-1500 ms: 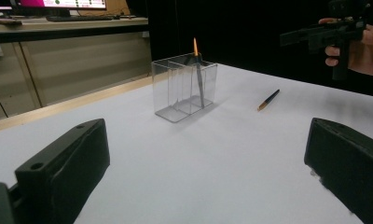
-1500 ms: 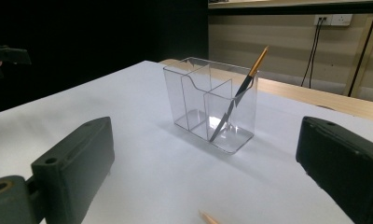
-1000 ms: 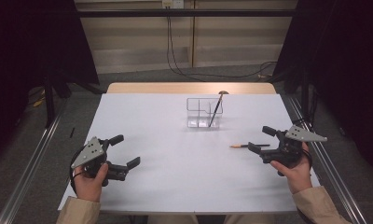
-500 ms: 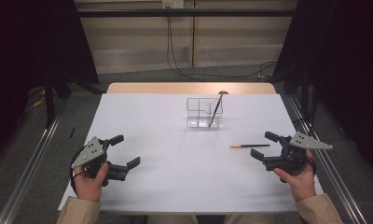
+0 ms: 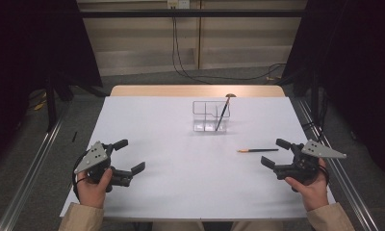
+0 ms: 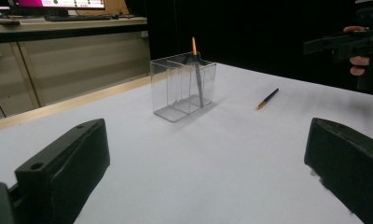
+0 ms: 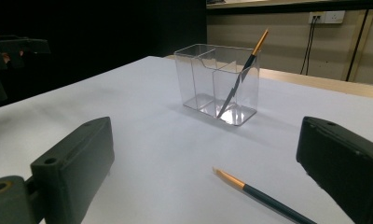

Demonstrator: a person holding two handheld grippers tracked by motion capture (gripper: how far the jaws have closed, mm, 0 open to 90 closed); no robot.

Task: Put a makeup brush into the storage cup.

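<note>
Lying flat on the white table [image 5: 171,144] is a dark pencil [image 5: 258,150] with an orange-gold tip, just in front of the right gripper [image 5: 276,154] and well apart from the clear organizer [image 5: 211,116] further back, so my read is we're at the pick-up step for pencil number two. Its twin [image 5: 222,114] already leans tilted in the organizer's right-hand compartment. It's slim and low on the table, looks like it'd roll if nudged. The right gripper is wide open and holding nothing, and in the right gripper view the pencil [image 7: 264,196] sits between the jaws, closer to the right one. Next move probably means sliding forward, lining up across the shaft, then pinching. The left gripper [image 5: 130,156] hangs gaping and empty near the table's front edge.
</note>
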